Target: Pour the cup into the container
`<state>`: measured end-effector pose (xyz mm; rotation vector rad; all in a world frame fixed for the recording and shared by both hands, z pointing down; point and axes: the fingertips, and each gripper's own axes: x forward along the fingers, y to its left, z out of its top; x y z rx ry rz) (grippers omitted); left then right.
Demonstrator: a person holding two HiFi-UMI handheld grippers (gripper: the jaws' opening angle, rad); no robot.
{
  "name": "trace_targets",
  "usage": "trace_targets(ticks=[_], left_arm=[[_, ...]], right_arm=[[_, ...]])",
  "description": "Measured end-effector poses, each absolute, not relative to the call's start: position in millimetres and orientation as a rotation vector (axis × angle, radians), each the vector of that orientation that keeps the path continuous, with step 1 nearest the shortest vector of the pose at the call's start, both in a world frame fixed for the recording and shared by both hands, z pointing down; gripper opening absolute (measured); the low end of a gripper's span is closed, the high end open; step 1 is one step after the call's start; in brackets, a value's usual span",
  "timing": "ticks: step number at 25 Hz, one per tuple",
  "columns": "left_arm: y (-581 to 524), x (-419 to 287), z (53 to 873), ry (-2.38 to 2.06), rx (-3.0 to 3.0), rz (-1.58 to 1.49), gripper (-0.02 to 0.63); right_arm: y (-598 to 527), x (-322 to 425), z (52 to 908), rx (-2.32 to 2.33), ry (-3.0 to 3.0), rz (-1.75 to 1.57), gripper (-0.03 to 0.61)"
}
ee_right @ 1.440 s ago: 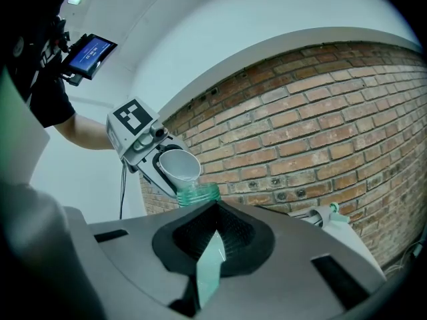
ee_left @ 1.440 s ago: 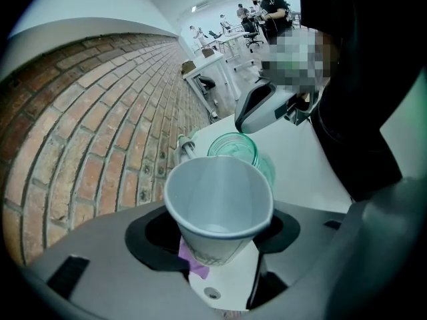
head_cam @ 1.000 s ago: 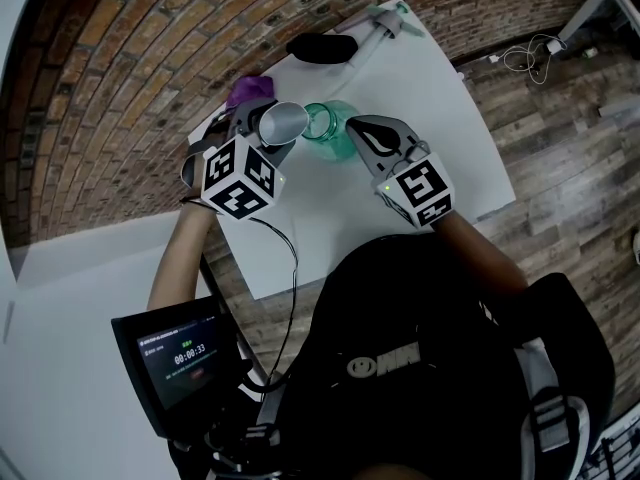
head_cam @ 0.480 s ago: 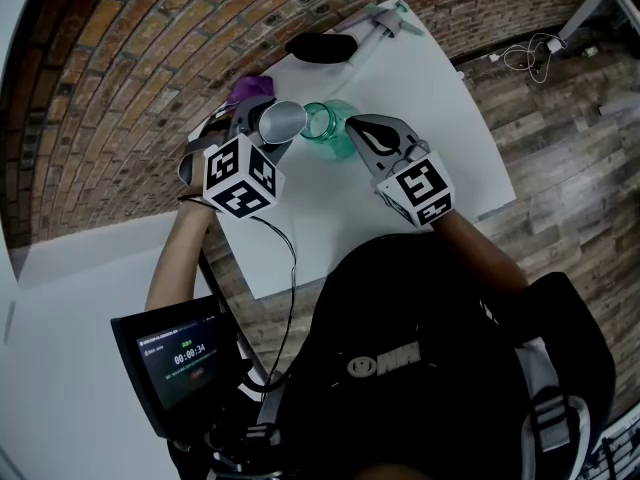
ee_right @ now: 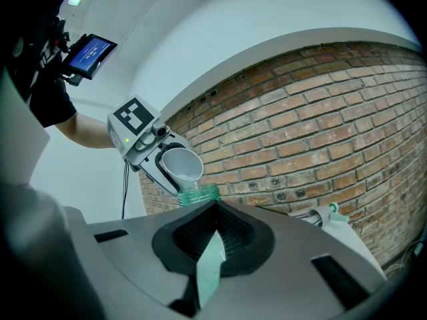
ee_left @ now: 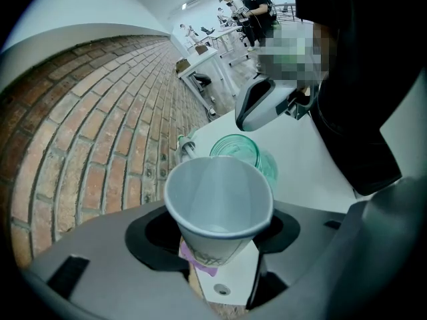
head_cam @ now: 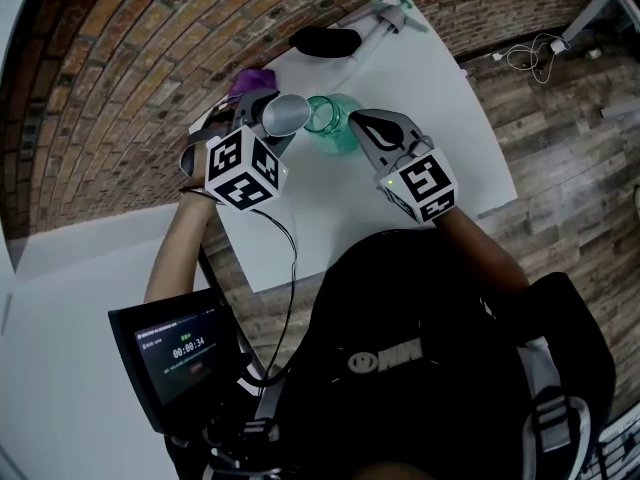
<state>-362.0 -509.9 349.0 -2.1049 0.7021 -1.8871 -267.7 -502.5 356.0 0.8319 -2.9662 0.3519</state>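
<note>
A white paper cup (head_cam: pixel 285 116) is clamped between the jaws of my left gripper (head_cam: pixel 270 123) and is tilted, mouth toward a green see-through jar (head_cam: pixel 335 128) on the white table (head_cam: pixel 440 98). In the right gripper view the cup's (ee_right: pixel 181 164) rim hangs just over the jar's mouth (ee_right: pixel 198 195). In the left gripper view I look into the cup (ee_left: pixel 217 199), with the jar (ee_left: pixel 239 151) just beyond. I cannot tell whether anything flows. My right gripper (head_cam: pixel 360 128) has its jaws together, tips against the jar's right side.
A black object (head_cam: pixel 322 40) and a white tool with a green tip (head_cam: pixel 388 20) lie at the table's far end. A purple cloth (head_cam: pixel 252 76) sits behind the left gripper. A small screen (head_cam: pixel 180 353) hangs at lower left. The brick-patterned floor (head_cam: pixel 120 58) surrounds the table.
</note>
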Motion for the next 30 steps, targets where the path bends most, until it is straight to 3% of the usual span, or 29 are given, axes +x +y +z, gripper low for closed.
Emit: trace_targets(ticks=[30], left_arm=[[-513.4,-364.2,350.7,0.677,-2.069,-1.898,0.286]], right_arm=[[-504.5,-269.5,356.3,0.835,-2.96,0.354,-0.005]])
